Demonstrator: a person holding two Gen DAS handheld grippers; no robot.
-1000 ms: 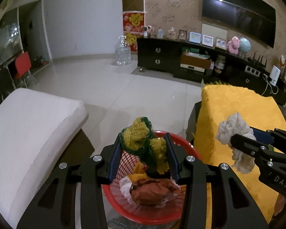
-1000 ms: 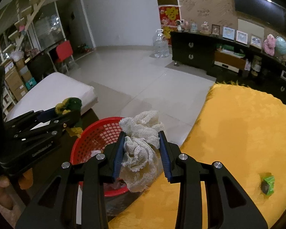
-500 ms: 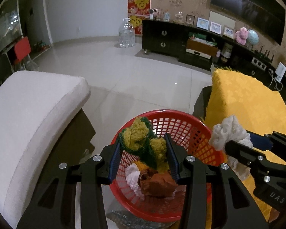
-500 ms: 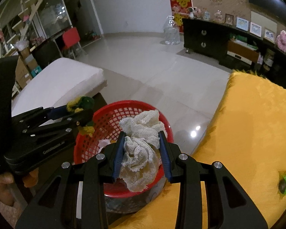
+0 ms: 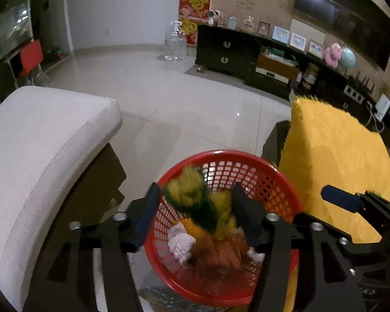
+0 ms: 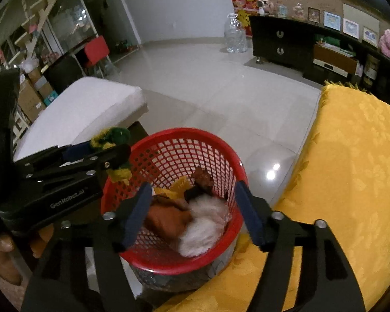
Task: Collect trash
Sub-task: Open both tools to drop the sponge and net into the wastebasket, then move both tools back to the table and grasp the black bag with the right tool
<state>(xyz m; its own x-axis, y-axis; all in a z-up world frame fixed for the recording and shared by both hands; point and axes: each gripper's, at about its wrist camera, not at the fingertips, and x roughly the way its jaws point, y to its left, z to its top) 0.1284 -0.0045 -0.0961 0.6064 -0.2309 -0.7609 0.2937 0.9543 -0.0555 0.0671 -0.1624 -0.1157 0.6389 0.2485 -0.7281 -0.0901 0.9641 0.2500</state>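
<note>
One red basket [image 6: 184, 140]. Two grippers, left [image 5: 195, 215] and right [image 6: 192, 213]. One yellow-green wad [image 5: 195, 197], two white wads [image 6: 205, 221] [image 5: 180, 241] and one brown wad [image 6: 166, 218]. One white cushion [image 5: 39, 140], one yellow cloth [image 6: 351, 182], one clear jug [image 6: 235, 36].

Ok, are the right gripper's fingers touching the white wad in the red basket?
Apart. In the right wrist view the right gripper is open over the red basket; the white wad lies inside, with gaps showing between it and both fingers.

Dim indoor light, floor [image 6: 271, 171] glare, blurred basket [image 5: 247, 171] contents, heavy fisheye edge warp.
</note>
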